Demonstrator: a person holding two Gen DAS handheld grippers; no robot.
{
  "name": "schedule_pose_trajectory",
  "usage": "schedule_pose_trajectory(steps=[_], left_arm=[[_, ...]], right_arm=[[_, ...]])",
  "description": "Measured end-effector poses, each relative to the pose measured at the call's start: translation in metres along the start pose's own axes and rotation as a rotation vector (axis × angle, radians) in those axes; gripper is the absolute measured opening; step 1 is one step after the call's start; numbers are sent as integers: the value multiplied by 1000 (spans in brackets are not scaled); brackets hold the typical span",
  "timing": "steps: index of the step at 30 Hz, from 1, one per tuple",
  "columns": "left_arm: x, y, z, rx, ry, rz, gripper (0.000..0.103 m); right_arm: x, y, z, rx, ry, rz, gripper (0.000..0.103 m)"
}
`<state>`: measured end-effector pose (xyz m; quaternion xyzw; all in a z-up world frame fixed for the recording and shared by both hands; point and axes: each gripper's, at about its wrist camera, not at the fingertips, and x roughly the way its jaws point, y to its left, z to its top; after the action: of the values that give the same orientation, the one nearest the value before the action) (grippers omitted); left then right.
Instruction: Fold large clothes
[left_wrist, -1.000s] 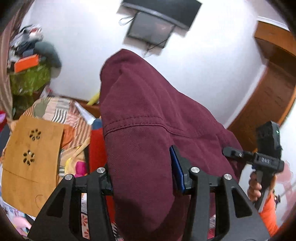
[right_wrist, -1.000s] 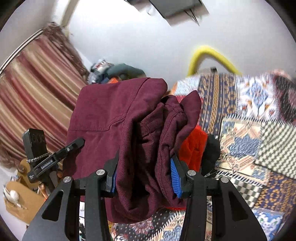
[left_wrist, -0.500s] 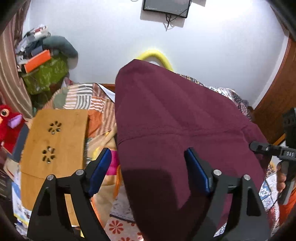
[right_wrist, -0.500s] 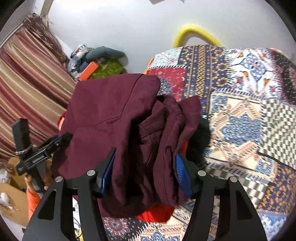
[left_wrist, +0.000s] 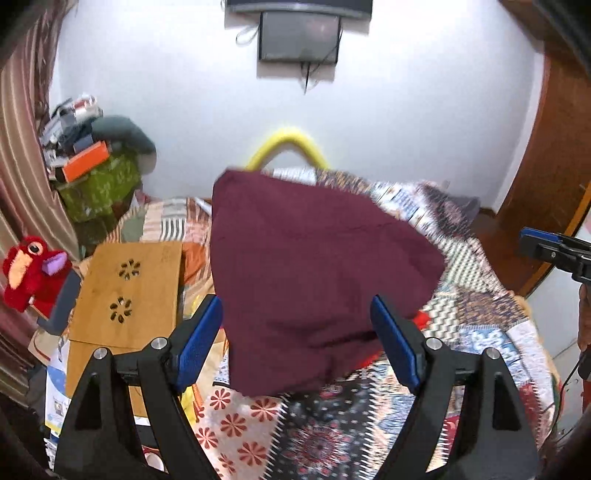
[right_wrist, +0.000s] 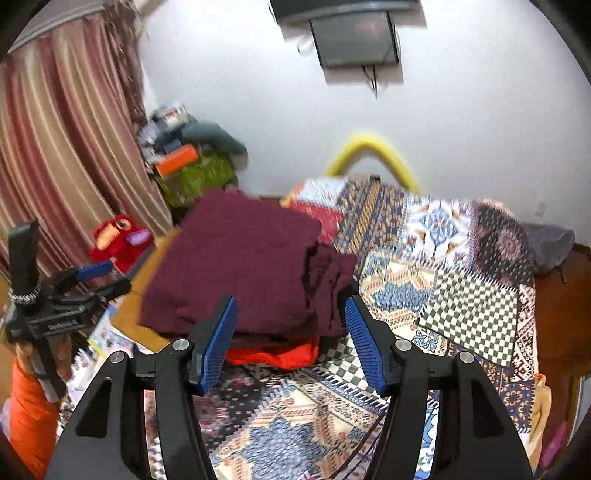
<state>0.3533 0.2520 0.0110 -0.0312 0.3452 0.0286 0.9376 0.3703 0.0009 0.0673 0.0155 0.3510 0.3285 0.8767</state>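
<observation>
Left gripper (left_wrist: 297, 341): jaws spread wide, blue pads bare, nothing between them touching. Right gripper (right_wrist: 290, 341): likewise wide, pads clear of cloth.

Maroon garment (left_wrist: 306, 273) lies folded just ahead of both grippers, beyond the fingertips and apart from them. Seen from the left gripper it fills the space straight ahead and a little above the pads; from the right gripper it sits ahead and slightly left, with bunched folded edges (right_wrist: 328, 280) toward the right finger.

Garment rests on top of an orange-red folded item (right_wrist: 277, 354), which shows under its near edge, directly ahead of the right gripper. Both lie on the bed's patchwork quilt (right_wrist: 436, 280), which spreads ahead and to the right.

Left of the left gripper: wooden lap board (left_wrist: 125, 295) with flower cut-outs, red plush bird (left_wrist: 31, 269) farther left.

Beyond the garment: yellow curved tube (left_wrist: 286, 146) against the white wall, dark screen (left_wrist: 299, 35) mounted above.

Each gripper shows at the edge of the other's view.
</observation>
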Motion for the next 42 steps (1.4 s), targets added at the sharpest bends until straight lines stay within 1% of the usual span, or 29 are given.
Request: schedule_pose_trajectory(steps=[5,7,10,12,13,16,18,22,25,27,28,29,31,33,35,38,42], left_arm=[[-75,-30,-5,46,-131,14,82],[-109,-42,-10,61,-201,16,83],[-155,-56,-23,47,-299,17,83],[-183,-69,-36,57,-377,36,83],[-199,-77,-45,75,-430,55,83],[-236,-104,-74,121,-548,97,83],[-250,-114,-88,129,-593,110,83],[-273,-127,-123,105,-685,144,83],[-280,-130,-144,82,-719,163,84],[-281,-132,-155,72,-731,177,88],[-281,-133,-161,64,-738,181,88],[-282,-133,-166,52,-747,180,89],[-284,-132,-173,41,-742,165,89],[-287,-132,-178,25,-738,167,90],[-290,-130,-182,8,-742,178,99],[-294,-129,-187,-4,-749,177,102],[-294,-127,-187,-7,-743,182,103]], right_arm=[[-67,25,-5,-14,-137,25,58],[-91,39,-12,-40,-193,28,58],[-122,59,-22,-74,-271,45,58],[-142,73,-34,-97,-326,61,58],[-152,81,-42,-107,-359,70,58],[-176,101,-65,-135,-450,78,58],[-191,114,-83,-158,-524,58,58],[-202,128,-113,-175,-615,0,58],[-205,130,-128,-163,-641,-26,58],[-205,132,-133,-158,-649,-49,63],[-204,130,-132,-152,-650,-57,70],[-205,129,-133,-140,-653,-60,72],[-204,127,-133,-126,-644,-52,73],[-203,127,-133,-126,-631,-60,77],[-204,127,-139,-121,-630,-82,91],[-204,126,-141,-113,-638,-109,99],[-204,124,-139,-108,-635,-122,101]])
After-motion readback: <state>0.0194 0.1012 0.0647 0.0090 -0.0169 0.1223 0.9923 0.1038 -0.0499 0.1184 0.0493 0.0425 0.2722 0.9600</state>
